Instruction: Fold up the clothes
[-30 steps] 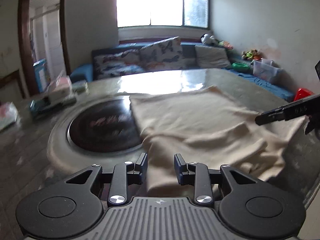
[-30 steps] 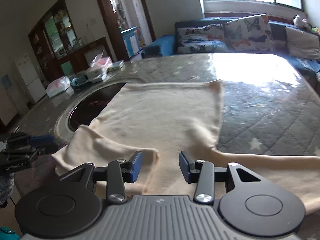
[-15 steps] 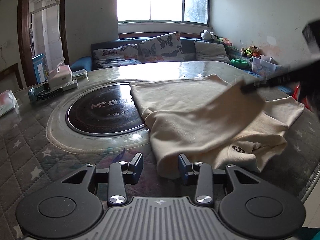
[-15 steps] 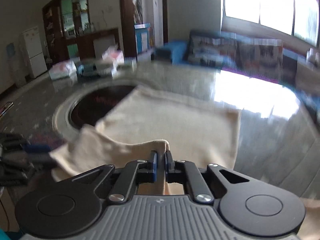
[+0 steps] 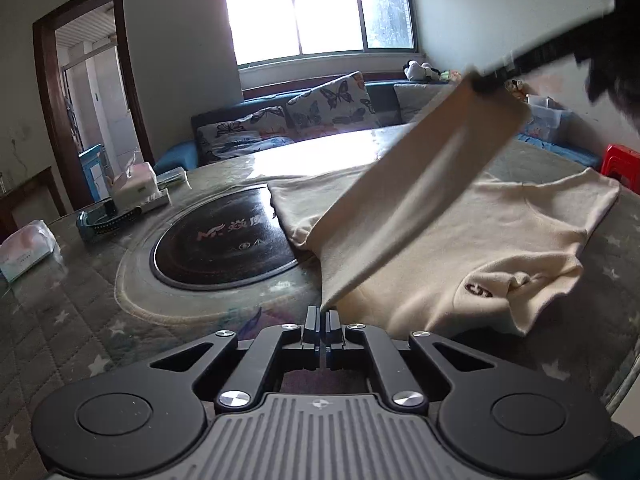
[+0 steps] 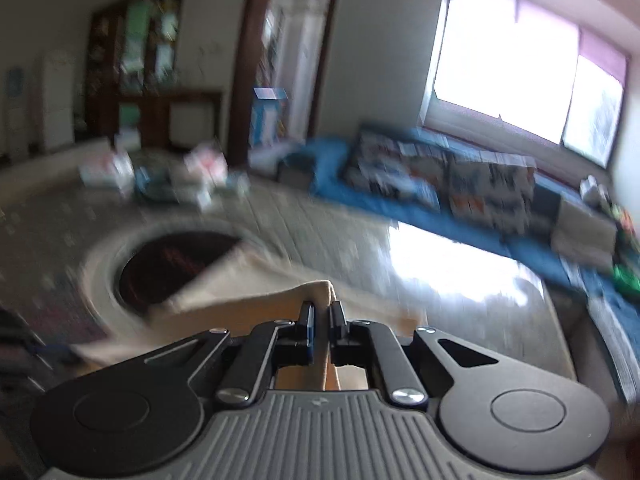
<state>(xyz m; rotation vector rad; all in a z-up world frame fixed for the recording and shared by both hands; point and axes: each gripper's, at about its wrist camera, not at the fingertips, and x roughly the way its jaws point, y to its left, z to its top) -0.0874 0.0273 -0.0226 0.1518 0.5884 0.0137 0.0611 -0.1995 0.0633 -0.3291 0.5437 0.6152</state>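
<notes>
A quilted bench (image 5: pixel 72 344) spreads ahead of both claws, with a dark round inset (image 5: pixel 224 244) ahead-left of the left claw (image 5: pixel 321 318). The cream garment (image 5: pixel 500 240) lies on the bench ahead-right of that claw, which is clamped on the garment's near corner. The right claw (image 6: pixel 323 308) pinches a lifted fold of the same cloth, stretched taut between the two.

Cream garment (image 5: pixel 460 240) sprawls on the table, rumpled, a small dark round logo showing on its near side at about four o'clock from the cloth's middle. One edge lifts off the spread, stretched taut in a band running from six o'clock up toward one o'clock. The far hem lies flat at eleven o'clock.
</notes>
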